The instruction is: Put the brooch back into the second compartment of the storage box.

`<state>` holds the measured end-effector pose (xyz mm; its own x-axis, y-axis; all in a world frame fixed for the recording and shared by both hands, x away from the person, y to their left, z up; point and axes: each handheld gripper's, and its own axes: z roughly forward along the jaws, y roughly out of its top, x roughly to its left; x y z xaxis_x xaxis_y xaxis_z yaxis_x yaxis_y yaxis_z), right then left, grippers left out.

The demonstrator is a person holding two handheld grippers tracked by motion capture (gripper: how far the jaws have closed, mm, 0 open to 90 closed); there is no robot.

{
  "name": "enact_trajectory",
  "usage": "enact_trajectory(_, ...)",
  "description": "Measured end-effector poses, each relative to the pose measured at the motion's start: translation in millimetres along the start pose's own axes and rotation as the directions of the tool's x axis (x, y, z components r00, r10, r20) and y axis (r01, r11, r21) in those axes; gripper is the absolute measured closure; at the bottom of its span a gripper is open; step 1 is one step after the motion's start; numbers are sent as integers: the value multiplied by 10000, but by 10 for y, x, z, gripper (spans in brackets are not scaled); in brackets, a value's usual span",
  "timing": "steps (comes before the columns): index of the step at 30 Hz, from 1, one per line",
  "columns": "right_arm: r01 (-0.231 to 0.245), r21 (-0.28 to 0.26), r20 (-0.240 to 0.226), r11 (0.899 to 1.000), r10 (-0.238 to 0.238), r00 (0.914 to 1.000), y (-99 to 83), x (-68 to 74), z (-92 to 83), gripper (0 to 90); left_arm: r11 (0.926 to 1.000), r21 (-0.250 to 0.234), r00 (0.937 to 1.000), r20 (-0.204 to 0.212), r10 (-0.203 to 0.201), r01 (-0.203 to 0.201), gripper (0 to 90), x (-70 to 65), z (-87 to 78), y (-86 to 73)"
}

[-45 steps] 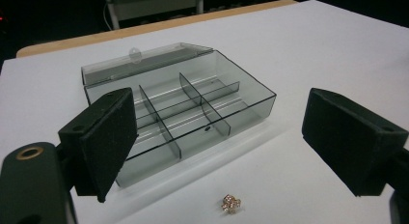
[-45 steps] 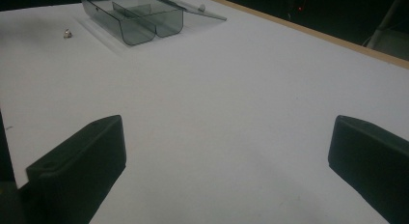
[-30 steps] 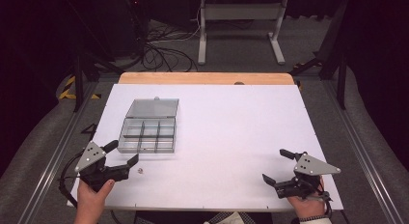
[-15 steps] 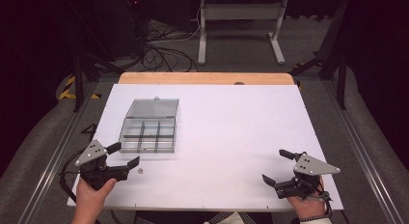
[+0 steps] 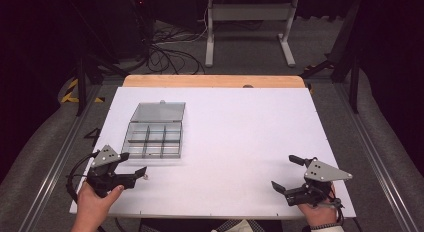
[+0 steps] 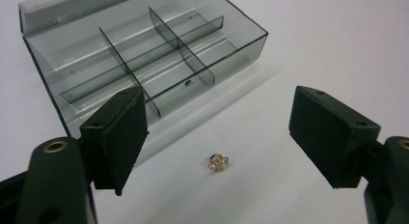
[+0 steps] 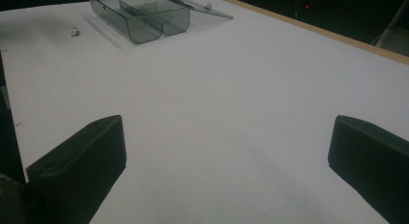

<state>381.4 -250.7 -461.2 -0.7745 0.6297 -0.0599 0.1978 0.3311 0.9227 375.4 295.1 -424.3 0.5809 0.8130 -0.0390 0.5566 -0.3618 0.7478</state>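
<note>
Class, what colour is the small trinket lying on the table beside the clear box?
Gold, with pale sparkly bits: the trinket shows best in the left gripper view.

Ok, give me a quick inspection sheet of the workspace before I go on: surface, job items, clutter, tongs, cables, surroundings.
Surface: white table, wooden strip at far edge.
Job items: clear compartment box, lid open, compartments look empty; small gold trinket on the table beside it.
Clutter: nothing seen.
Tongs: left tongs open, jaws either side of the trinket, not touching; right tongs open, holding nothing.
Cables: one trails from each tool; a tangle on the floor beyond.
Surroundings: dark room, metal stand behind.
</note>
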Motion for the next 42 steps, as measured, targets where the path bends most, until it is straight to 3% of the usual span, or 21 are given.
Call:
enact_trajectory(1,16,-17,-13,10000,-16,10000,0,-2,-2,4,9996,274,9999,67,-87,85,220,6,22,9)
enact_trajectory(7,22,-4,-38,10000,-22,10000,0,0,0,4,9963,859,10000,1,64,-64,253,18,81,13)
enact_trajectory(9,5,-2,-40,10000,-5,10000,0,0,2,4,9931,1165,9999,62,121,-127,286,21,107,10)
enact_trajectory(10,15,9,-44,10000,-15,10000,0,-1,3,4,9879,1513,9994,-18,340,-333,291,27,130,6)
enact_trajectory(17,37,54,-47,10000,-37,10000,1,-1,7,4,9796,1946,9986,-38,527,-510,337,29,157,-5)
enact_trajectory(18,12,57,-55,10000,-11,10000,0,1,10,4,9752,2142,9983,-70,580,-551,342,26,174,-5)
enact_trajectory(24,10,88,-50,10000,-10,10000,0,0,12,4,9663,2497,9979,-10,651,-628,357,24,206,7)
enact_trajectory(27,32,104,-66,9999,-31,10000,-1,0,12,4,9546,2878,9968,34,795,-771,359,12,244,26)
enact_trajectory(28,32,104,-66,9999,-31,10000,-1,0,12,4,9546,2878,9968,34,795,-771,359,12,244,26)
enact_trajectory(29,26,95,-72,10000,-25,10000,-1,1,12,4,9478,3069,9960,32,897,-863,359,4,264,36)
enact_trajectory(30,22,94,-76,10000,-21,10000,-1,1,12,4,9478,3069,9960,32,897,-863,360,4,264,36)
enact_trajectory(37,23,102,-82,9999,-23,10000,-1,1,12,4,9297,3533,9941,87,1078,-1039,368,-16,321,62)
enact_trajectory(42,27,103,-85,9999,-26,10000,-1,1,11,4,9287,3579,9951,172,975,-971,373,-15,347,64)
